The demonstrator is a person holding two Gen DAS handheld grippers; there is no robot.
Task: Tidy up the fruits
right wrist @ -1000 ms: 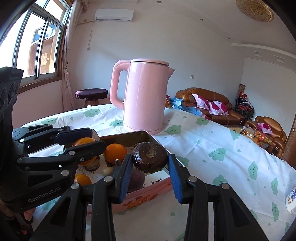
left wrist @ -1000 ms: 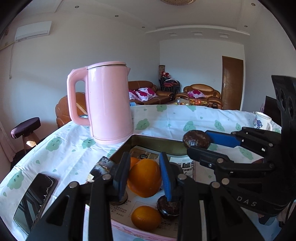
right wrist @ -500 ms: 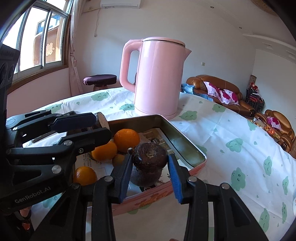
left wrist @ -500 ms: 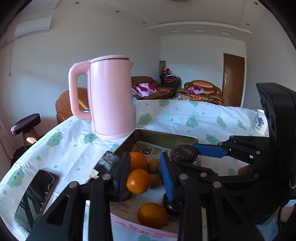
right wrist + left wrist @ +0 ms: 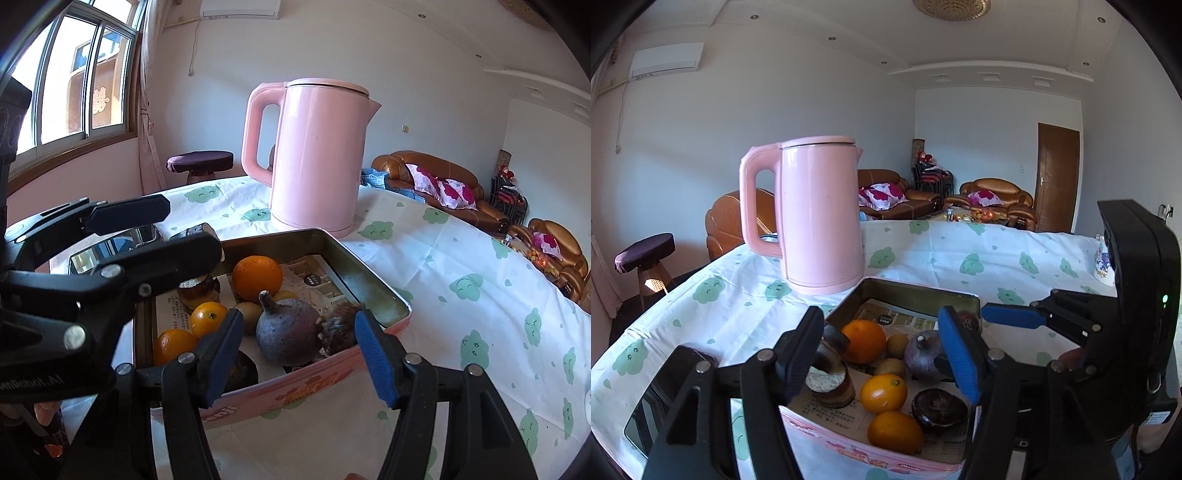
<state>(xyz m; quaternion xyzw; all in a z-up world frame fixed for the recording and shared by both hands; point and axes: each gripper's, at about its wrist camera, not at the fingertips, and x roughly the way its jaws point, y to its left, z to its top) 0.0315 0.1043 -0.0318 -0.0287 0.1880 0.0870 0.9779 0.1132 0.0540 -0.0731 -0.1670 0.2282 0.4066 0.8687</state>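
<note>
A: Fruits: three oranges (image 5: pixel 863 345), kiwis, purple fruit (image 5: pixel 287 331), dark brown fruits. Location: inside pink tin tray (image 5: pixel 384 291), on desk (image 5: pixel 461 258).

B: Right hand-held gripper (image 5: pixel 300 354): released, jaws wide, empty, hovering at tray's near edge. Left hand-held gripper (image 5: pixel 882 350): likewise released, nothing between pads, above the tray.

A: Step, judged: next pick or withdrawal. Advice: lift straight up, clear of the rim; avoid nudging round fruit.

B: Surroundings: pink kettle (image 5: pixel 820 218) just behind tray; phone (image 5: pixel 665 391) beside it.

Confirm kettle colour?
Pink all over; the kettle shows best in the right wrist view.
</note>
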